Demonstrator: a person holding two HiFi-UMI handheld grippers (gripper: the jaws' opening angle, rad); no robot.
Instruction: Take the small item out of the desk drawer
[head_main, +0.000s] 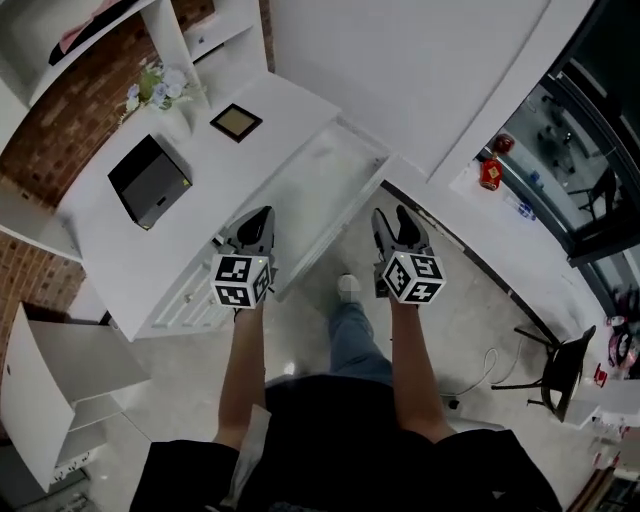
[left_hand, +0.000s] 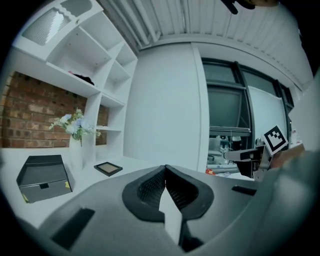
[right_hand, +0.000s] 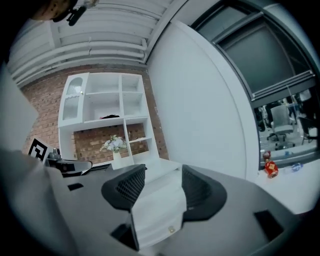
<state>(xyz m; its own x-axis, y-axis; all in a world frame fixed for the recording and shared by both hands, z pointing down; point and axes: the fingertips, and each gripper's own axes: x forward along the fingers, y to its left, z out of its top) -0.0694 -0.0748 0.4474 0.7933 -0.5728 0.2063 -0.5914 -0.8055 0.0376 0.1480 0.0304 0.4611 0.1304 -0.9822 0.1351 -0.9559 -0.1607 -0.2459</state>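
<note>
White counter (head_main: 215, 185) in view | drawer (head_main: 322, 185) pulled out at its front, small item not made out | left gripper (head_main: 262, 215) by drawer's left edge, fingers closed, empty | right gripper (head_main: 393, 216) by its right edge, fingers apart, empty

Desk top (head_main: 215, 185): white, smooth and matt in front of you, like painted board.
Drawer (head_main: 322, 188): the same white finish, smooth inside.
Wall (left_hand: 35, 115): rough red-brown brick, matt.
Box (head_main: 148, 180): dark grey, smooth, with a dull sheen.
Left gripper (left_hand: 165, 170): your shell is smooth matt grey plastic; its pads (left_hand: 150, 187) are black, finely ribbed and rubbery-looking.
Floor (head_main: 480, 320): pale, smooth, slightly glossy under you.
</note>
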